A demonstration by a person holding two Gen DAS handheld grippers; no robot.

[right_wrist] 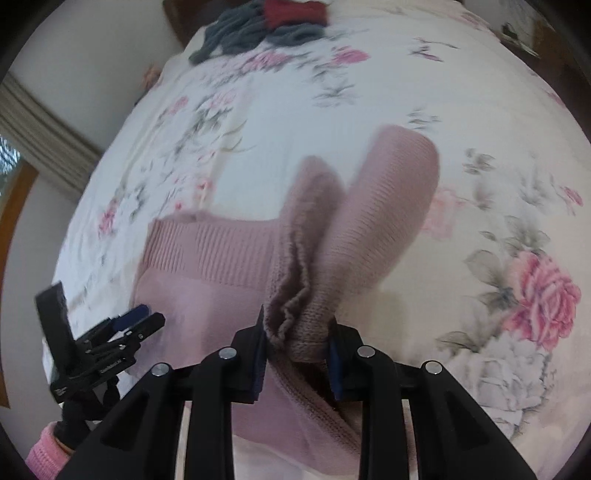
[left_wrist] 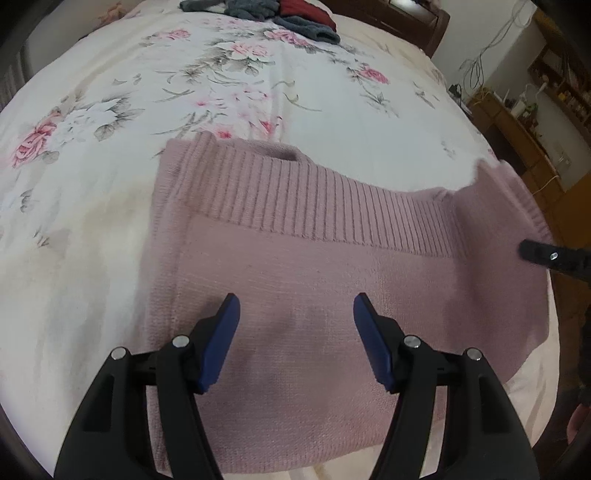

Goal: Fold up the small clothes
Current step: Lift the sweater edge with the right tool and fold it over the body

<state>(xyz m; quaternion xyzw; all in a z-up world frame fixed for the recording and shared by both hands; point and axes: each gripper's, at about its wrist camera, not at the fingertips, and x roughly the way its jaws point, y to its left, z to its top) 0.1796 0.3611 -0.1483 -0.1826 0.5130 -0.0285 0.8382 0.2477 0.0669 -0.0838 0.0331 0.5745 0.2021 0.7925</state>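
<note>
At the far left of the right wrist view, a pink knitted cuff [right_wrist: 43,448] is seen at the person's wrist, below the black left gripper [right_wrist: 142,319], whose blue-padded fingers [left_wrist: 218,347] are spread wide with nothing between them. In the left wrist view that gripper is held over the lower left part of a dusty-pink knitted sweater [left_wrist: 295,280], which is spread flat on a white bedspread printed with pink roses and grey leaves [left_wrist: 110,122]. The sweater's ribbed band [left_wrist: 314,199] is laid across its far edge, and a small opening is visible in that band.

Further right, a sleeve of the sweater [right_wrist: 384,206] is lifted off the bedspread and bunched. Its ribbed end is clamped between the blue pads of the black right gripper [right_wrist: 297,339], whose jaws are closed narrowly around the gathered knit. The lifted sleeve is blurred in both views.

At the far edge of the bed, well apart from the sweater, a heap of grey and dark red garments [left_wrist: 273,14] is seen. On the right, beyond the bed, a brown wooden shelf unit with small items [left_wrist: 546,96] is visible against a wall with hanging cables.
</note>
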